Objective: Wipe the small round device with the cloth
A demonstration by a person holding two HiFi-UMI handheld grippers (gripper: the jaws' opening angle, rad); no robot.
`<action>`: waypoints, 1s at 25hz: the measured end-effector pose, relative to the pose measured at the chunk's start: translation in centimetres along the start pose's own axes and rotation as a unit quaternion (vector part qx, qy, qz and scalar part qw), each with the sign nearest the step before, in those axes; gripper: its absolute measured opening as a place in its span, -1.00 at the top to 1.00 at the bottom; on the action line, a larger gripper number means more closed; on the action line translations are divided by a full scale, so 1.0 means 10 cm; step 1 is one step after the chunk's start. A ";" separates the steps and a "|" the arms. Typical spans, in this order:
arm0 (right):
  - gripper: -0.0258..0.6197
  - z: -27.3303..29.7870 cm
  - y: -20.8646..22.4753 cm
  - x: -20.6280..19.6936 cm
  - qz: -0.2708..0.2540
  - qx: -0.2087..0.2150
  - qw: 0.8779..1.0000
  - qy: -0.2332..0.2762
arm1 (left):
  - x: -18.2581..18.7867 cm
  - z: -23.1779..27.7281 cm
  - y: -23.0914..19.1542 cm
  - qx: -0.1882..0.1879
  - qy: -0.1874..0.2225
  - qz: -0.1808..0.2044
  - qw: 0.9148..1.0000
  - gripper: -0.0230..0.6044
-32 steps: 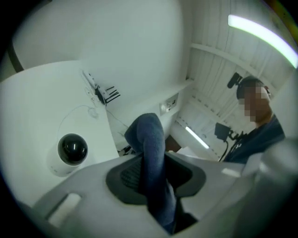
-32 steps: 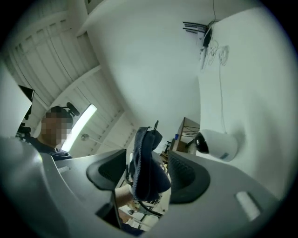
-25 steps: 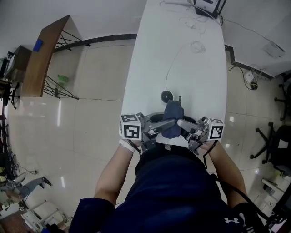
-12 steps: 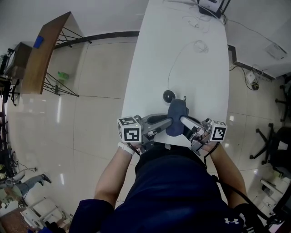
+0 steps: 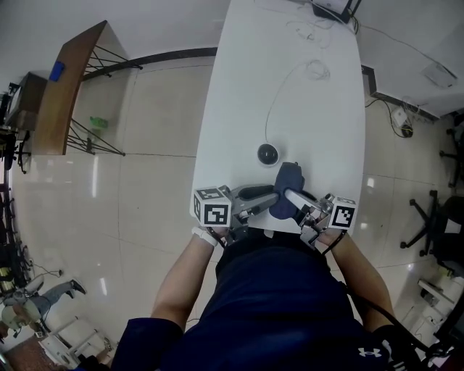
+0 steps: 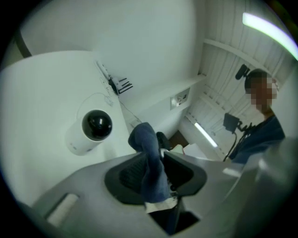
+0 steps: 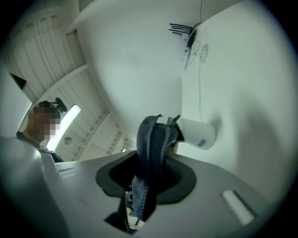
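Note:
The small round device (image 5: 267,153), white with a black dome, stands on the white table (image 5: 290,109); it also shows in the left gripper view (image 6: 91,130) and the right gripper view (image 7: 198,132). A dark blue cloth (image 5: 287,187) is bunched just near and right of it, apart from it. My left gripper (image 5: 270,196) (image 6: 151,174) is shut on the cloth (image 6: 149,158) from the left. My right gripper (image 5: 291,196) (image 7: 149,179) has the cloth (image 7: 153,139) between its pads, which touch it while the jaws are opening.
A thin cable (image 5: 279,87) runs from the device to the table's far end, where a black box (image 5: 330,7) and loose wires lie. The table's near edge is under my grippers. A wooden shelf (image 5: 69,87) stands left; an office chair (image 5: 435,217) stands right.
The cloth and both grippers have drifted slightly right, so the cloth now sits right of the device. Both grippers stay around the cloth.

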State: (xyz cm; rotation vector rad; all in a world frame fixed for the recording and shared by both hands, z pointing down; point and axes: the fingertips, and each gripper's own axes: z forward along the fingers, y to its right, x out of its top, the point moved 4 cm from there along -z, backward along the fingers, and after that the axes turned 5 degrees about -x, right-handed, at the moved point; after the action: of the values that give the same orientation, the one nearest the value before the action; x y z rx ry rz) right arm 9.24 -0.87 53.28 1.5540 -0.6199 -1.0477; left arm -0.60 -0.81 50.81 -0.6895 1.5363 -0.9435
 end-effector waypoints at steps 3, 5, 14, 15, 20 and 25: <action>0.57 -0.01 0.36 0.02 0.012 -0.130 0.991 0.017 | 0.11 -0.15 -0.19 0.091 0.005 0.051 0.994 0.38; 0.57 -0.05 0.64 0.01 0.022 -0.242 0.970 0.010 | 0.27 -0.26 -0.26 0.139 0.037 0.083 0.986 0.39; 0.56 0.24 0.92 -0.17 0.112 -0.344 0.932 0.005 | 0.85 -0.48 -0.63 0.258 0.133 0.101 0.952 0.53; 0.57 0.24 0.95 -0.18 0.117 -0.349 0.930 0.007 | 0.85 -0.45 -0.65 0.260 0.125 0.103 0.952 0.53; 0.57 0.27 0.91 -0.13 0.124 -0.328 0.936 0.031 | 0.78 -0.46 -0.69 0.269 0.116 0.099 0.951 0.56; 0.56 0.31 0.70 -0.04 0.082 -0.308 0.947 0.041 | 0.71 -0.56 -0.67 0.278 0.120 0.098 0.948 0.59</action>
State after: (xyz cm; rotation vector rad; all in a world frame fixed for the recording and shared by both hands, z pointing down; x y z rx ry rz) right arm 7.38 -3.78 60.09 0.9744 -0.3100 -0.9284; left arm -7.84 -9.08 53.17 -0.0190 1.4151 -1.2665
